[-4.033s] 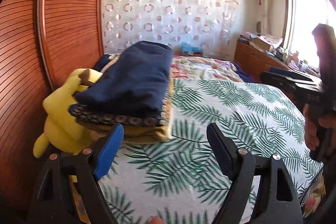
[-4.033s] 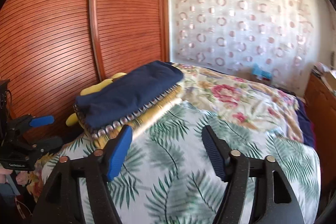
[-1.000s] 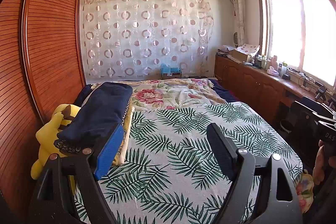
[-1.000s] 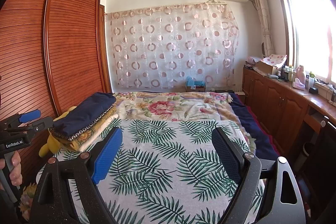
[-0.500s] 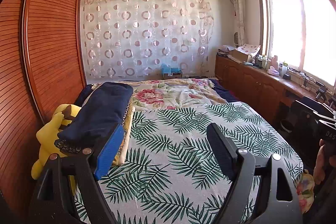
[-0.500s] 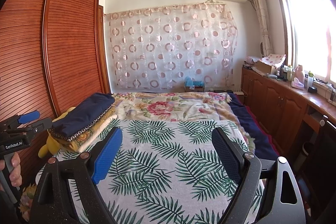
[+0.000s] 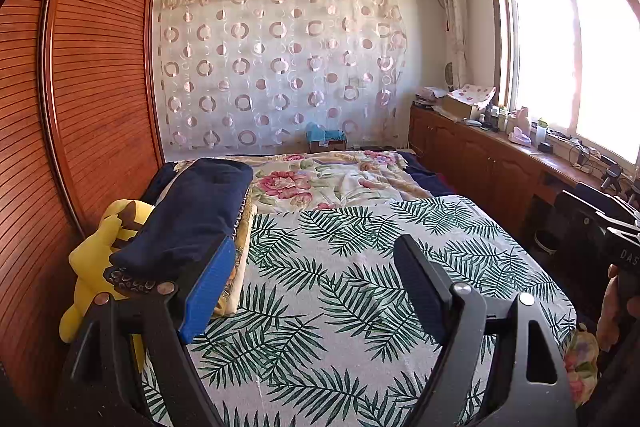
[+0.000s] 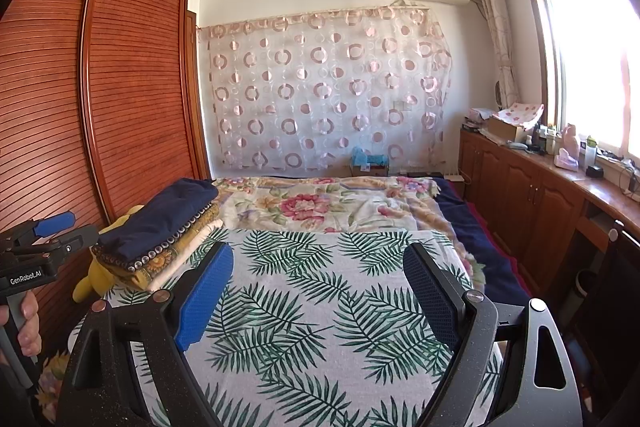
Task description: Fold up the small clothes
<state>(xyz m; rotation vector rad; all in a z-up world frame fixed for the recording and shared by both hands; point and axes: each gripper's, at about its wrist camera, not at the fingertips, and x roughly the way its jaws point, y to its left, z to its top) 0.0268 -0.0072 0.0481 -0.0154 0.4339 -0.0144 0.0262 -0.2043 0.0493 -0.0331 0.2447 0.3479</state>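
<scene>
A stack of folded clothes (image 7: 192, 219) lies at the bed's left edge, a dark navy piece on top of patterned and yellow pieces; it also shows in the right wrist view (image 8: 160, 231). My left gripper (image 7: 312, 275) is open and empty, held above the palm-leaf sheet (image 7: 360, 287), to the right of the stack. My right gripper (image 8: 320, 283) is open and empty over the same sheet (image 8: 320, 307), well right of the stack. The left gripper also shows at the left edge of the right wrist view (image 8: 44, 239).
A yellow plush toy (image 7: 96, 251) sits between the stack and the wooden slatted wardrobe (image 7: 80, 107). A floral blanket (image 7: 320, 183) covers the far end of the bed. Wooden cabinets (image 7: 500, 171) with clutter run along the right under the window.
Over four seconds both grippers have pulled back from the folded stack, which now lies farther away. In the last second nothing has visibly moved.
</scene>
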